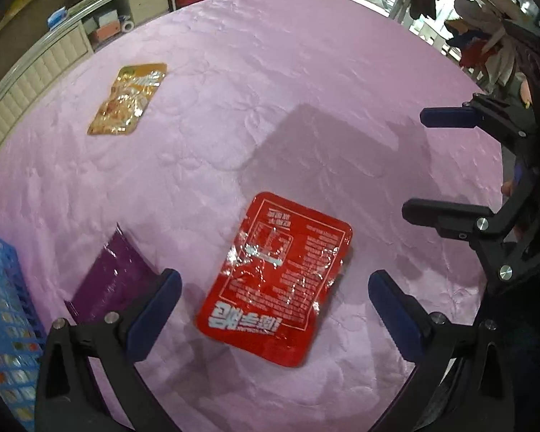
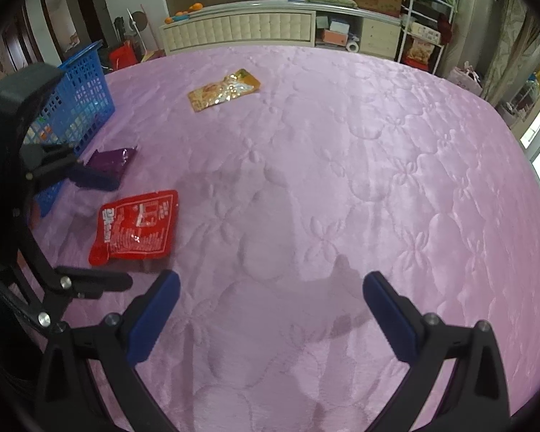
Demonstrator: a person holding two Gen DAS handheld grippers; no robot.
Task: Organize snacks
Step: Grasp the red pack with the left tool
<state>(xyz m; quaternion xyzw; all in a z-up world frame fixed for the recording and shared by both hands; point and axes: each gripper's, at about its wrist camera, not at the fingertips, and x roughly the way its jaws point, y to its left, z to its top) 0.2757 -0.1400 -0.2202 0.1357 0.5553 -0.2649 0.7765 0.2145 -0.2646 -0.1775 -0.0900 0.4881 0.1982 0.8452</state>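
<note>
Left gripper [image 1: 274,304]: jaws apart, straddling red packet [image 1: 275,277], likely lined up to grasp.
Right gripper [image 2: 271,307]: jaws apart, empty over pink quilt [image 2: 342,180].
Blue basket [image 2: 79,100]: far left, probable destination.
Purple packet [image 1: 109,277]: beside basket.
Orange packet [image 1: 129,99]: far, apart.

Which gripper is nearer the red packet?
Left. The left gripper hangs open right over the red packet, its fingers either side; the right gripper, also open, is off to the packet's right over bare quilt.

**Obscured and cropped items**

Blue basket [image 1: 3,324] is cut by the frame's left edge, contents too small to identify. Purple packet [image 1: 108,280] is partly covered by 1 finger at lower left. Red packet [image 1: 277,280] print is illegible.
</note>
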